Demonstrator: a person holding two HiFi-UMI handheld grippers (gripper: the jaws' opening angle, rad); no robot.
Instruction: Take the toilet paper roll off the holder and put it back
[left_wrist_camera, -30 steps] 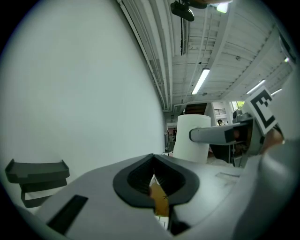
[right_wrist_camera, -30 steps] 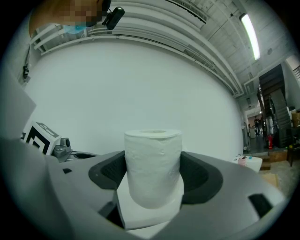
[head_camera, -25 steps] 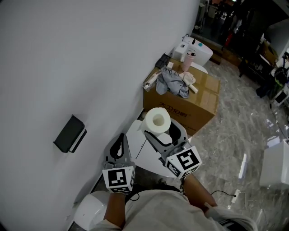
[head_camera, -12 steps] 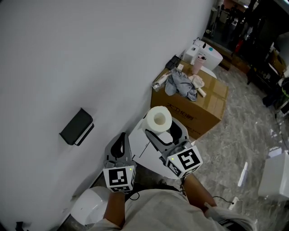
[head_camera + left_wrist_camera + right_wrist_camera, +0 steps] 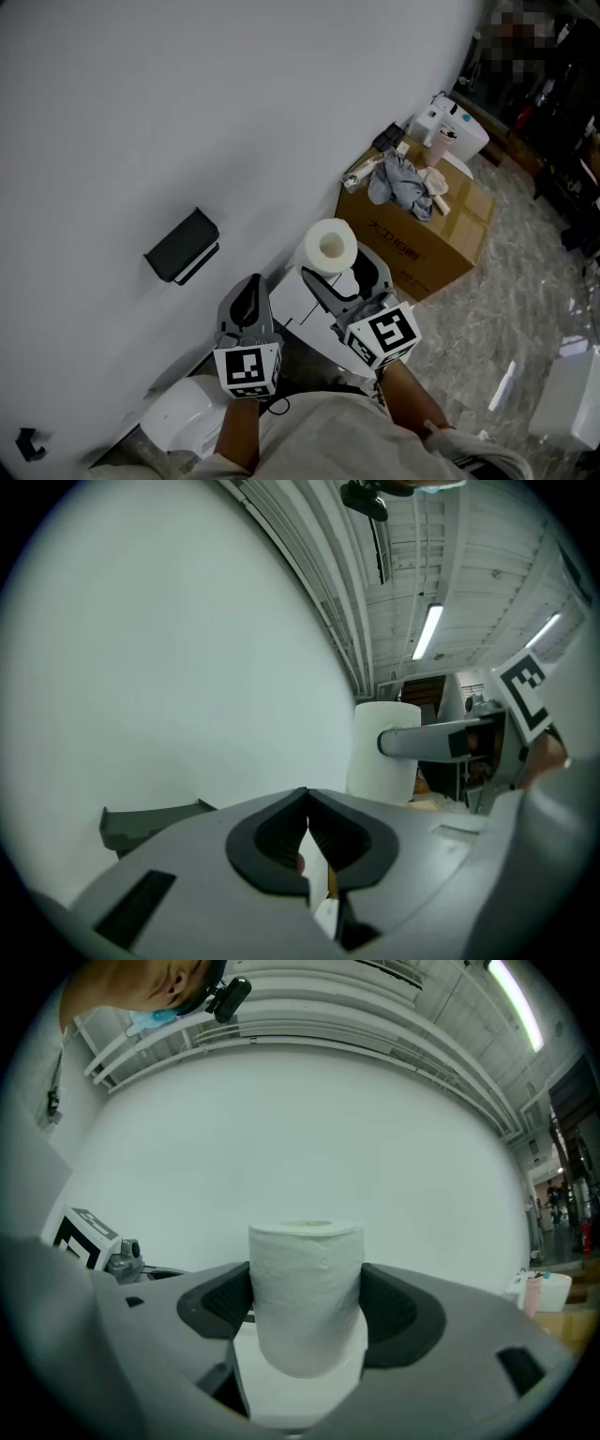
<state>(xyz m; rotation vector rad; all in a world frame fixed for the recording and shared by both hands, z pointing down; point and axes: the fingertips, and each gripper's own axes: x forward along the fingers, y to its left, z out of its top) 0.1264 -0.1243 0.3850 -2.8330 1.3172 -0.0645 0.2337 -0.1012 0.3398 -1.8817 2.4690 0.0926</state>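
The white toilet paper roll stands upright with its hollow core up, clamped between the two dark pads of my right gripper; the right gripper view has the roll dead centre against the white wall. The dark holder is fixed to the wall at the left, with nothing on it; in the left gripper view the holder shows as a grey shelf at lower left. My left gripper hangs below and right of the holder, its jaws shut with nothing between them.
A white toilet sits under both grippers. Behind it stands a cardboard box with a grey cloth and small items on top. A white round bin is at lower left. Marbled floor spreads to the right.
The head view has swung, so the holder, box and wall sit further right and lower in the picture. Both grippers and the held roll keep their places.
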